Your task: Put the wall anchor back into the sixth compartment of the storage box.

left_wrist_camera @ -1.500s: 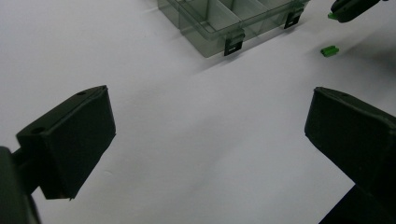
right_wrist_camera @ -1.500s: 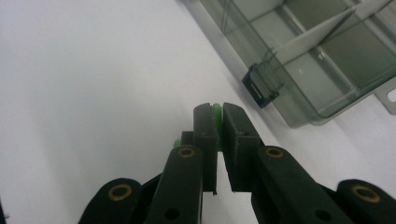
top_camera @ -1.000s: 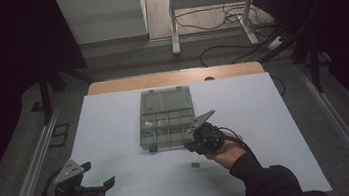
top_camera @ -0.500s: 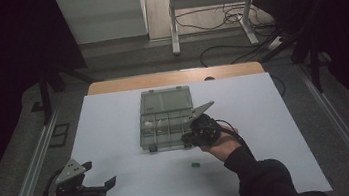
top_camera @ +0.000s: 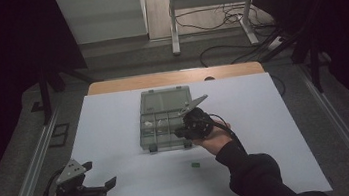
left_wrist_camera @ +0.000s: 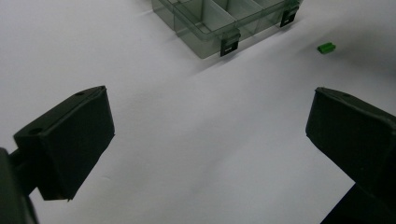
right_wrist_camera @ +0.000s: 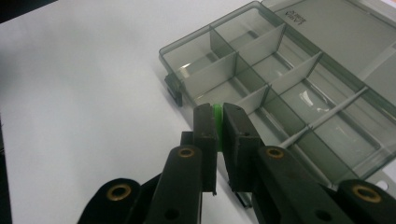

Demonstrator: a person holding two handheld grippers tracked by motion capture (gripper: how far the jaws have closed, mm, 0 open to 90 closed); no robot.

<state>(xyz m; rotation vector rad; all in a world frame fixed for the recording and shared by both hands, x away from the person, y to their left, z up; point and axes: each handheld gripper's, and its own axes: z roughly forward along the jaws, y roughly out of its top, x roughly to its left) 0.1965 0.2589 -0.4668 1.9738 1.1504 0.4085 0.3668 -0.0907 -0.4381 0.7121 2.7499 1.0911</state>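
A clear grey compartment box (top_camera: 164, 120) lies open at the table's middle, its lid folded back. My right gripper (top_camera: 182, 129) hovers at the box's near right corner, shut on a small green piece (right_wrist_camera: 217, 116) pinched between its jaws over the front compartments (right_wrist_camera: 243, 88). A second small green piece (top_camera: 196, 164) lies on the white table in front of the box; it also appears in the left gripper view (left_wrist_camera: 326, 47). My left gripper (top_camera: 107, 184) rests at the near left of the table, open, with nothing between its jaws.
The white table top (top_camera: 275, 116) has a wooden strip along its far edge. Cables and table legs stand on the floor beyond. Metal rails run along both sides of the table.
My right gripper has moved away from me and slightly up with the green piece, from the table in front of the box to the box's near edge. The left gripper has stayed put.
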